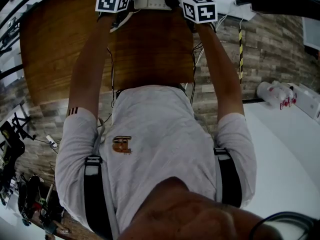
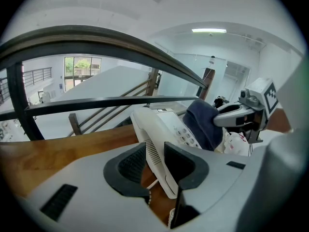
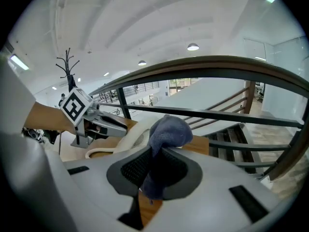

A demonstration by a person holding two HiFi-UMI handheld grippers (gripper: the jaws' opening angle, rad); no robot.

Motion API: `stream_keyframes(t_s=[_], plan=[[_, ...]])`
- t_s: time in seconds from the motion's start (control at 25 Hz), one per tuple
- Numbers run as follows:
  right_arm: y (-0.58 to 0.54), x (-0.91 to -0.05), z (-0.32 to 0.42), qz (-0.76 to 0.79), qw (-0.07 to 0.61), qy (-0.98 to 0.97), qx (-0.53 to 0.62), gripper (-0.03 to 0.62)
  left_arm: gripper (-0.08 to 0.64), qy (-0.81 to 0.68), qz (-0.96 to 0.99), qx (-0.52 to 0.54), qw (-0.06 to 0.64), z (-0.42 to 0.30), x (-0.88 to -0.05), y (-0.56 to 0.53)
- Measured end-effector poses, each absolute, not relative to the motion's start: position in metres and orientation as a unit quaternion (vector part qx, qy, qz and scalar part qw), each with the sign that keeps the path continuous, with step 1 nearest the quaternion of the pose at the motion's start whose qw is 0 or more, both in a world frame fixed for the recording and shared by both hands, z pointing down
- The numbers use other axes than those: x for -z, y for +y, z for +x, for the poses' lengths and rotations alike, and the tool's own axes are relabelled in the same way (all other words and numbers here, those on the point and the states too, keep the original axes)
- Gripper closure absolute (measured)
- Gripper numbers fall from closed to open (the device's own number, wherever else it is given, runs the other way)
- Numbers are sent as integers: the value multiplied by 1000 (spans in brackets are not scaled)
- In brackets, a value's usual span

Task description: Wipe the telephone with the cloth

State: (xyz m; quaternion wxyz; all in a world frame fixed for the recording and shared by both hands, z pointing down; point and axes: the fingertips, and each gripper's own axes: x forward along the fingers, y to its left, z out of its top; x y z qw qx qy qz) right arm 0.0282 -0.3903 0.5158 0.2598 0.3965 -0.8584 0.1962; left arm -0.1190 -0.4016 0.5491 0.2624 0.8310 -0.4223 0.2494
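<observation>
Left gripper (image 2: 157,167) is clamped on the near edge of the white telephone (image 2: 166,127). The telephone sits on the wooden table (image 2: 58,151) beside the railing (image 2: 96,100) and appears tipped up. Right gripper (image 3: 155,170) is clenched on the dark blue cloth (image 3: 168,129), and the bunched end of the cloth touches the telephone next to the keypad (image 2: 186,137).

Status: telephone secured, cloth in contact, so wiping is judged to be under way. Cleaned areas cannot be told from uncleaned ones, and the head view shows only the telephone's edge. The keypad face and the sides probably remain to be covered.
</observation>
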Motion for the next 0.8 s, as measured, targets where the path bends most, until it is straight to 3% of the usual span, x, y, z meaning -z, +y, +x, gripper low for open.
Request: stream_keyframes(t_s=[0.4, 0.8], plan=[[-349, -525, -61, 346, 216, -878, -250, 520, 434, -419, 833, -251, 261, -119, -549, -403], [-357, -555, -45, 376, 263, -856, -239, 520, 434, -420, 833, -250, 258, -117, -549, -401]])
